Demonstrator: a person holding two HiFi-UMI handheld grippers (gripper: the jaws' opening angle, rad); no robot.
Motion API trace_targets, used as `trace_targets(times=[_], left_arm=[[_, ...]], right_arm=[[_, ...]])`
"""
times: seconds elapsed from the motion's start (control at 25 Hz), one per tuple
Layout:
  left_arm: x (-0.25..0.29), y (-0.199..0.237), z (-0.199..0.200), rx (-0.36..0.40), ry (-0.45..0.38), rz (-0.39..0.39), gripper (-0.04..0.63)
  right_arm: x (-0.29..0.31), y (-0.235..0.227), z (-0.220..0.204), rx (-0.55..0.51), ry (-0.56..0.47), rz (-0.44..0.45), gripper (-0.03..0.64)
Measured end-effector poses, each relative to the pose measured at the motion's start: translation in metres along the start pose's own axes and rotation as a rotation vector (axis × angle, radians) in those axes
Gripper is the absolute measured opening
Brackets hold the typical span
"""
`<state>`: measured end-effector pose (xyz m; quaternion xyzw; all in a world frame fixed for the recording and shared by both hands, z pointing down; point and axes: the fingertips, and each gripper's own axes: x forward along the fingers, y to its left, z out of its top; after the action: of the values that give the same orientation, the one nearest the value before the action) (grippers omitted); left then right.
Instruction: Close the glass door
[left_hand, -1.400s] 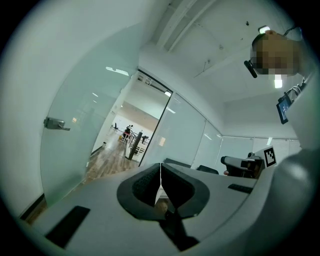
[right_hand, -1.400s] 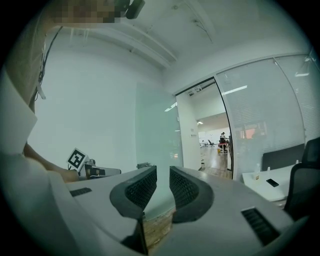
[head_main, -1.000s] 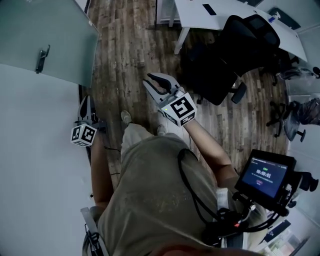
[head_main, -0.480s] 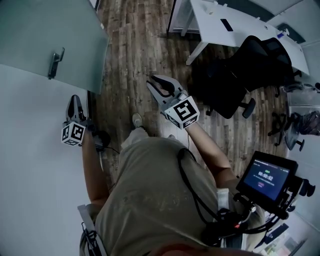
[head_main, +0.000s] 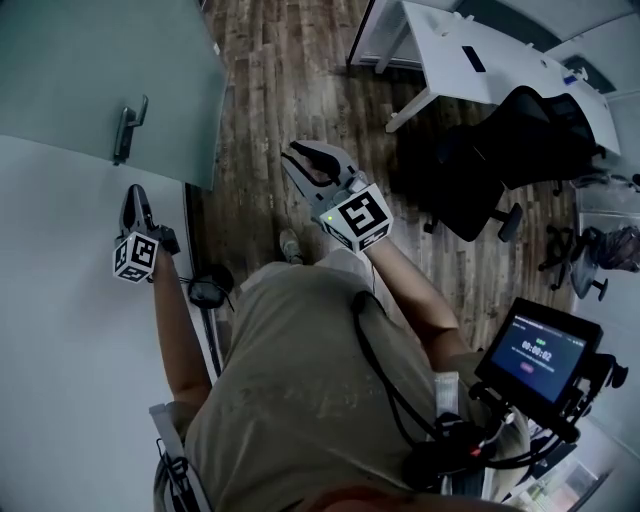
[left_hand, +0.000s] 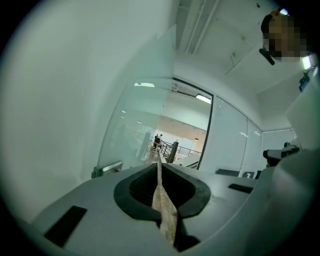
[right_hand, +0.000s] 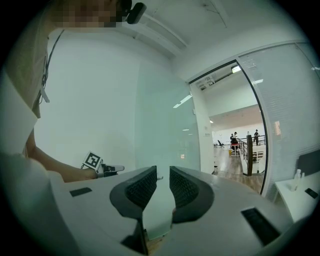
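**Item:** glass door (head_main: 95, 70). One frosted, pale green panel with no visible frame of its own, standing upright at the upper left of the head view.

**Fitting:** a metal lever handle (head_main: 128, 130) is mounted close to the panel edge that borders the white wall (head_main: 70, 330).

**State:** open. In the left gripper view the passage is unobstructed between the panel's far edge and the dark door frame (left_hand: 209, 131), and the hall beyond is visible through it.

**Pose:** the panel lies roughly in line with the wall. Whether it touches the wall cannot be determined.
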<state>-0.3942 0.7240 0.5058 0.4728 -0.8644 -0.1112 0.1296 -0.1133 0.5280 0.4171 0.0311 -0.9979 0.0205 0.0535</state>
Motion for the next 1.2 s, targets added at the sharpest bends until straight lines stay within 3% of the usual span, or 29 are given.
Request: trace_targets(times=[0.4, 0.52, 0.68, 1.2], left_arm=[[0.074, 0.119, 0.001, 0.021, 0.027, 0.167, 0.026], [0.088, 0.141, 0.000, 0.033, 0.039, 0.202, 0.084], [0.104, 0.170, 0.001, 0.030, 0.050, 0.248, 0.112], [0.130, 0.203, 0.007, 0.075, 0.065, 0.283, 0.123]], right_arm=[[0.067, -0.010, -0.010, -0.021, 0.045, 0.039, 0.072], [0.074, -0.009, -0.012, -0.027, 0.055, 0.049, 0.072], [0.081, -0.006, -0.011, -0.034, 0.065, 0.058, 0.072], [0.084, -0.011, -0.017, -0.023, 0.079, 0.052, 0.072]])
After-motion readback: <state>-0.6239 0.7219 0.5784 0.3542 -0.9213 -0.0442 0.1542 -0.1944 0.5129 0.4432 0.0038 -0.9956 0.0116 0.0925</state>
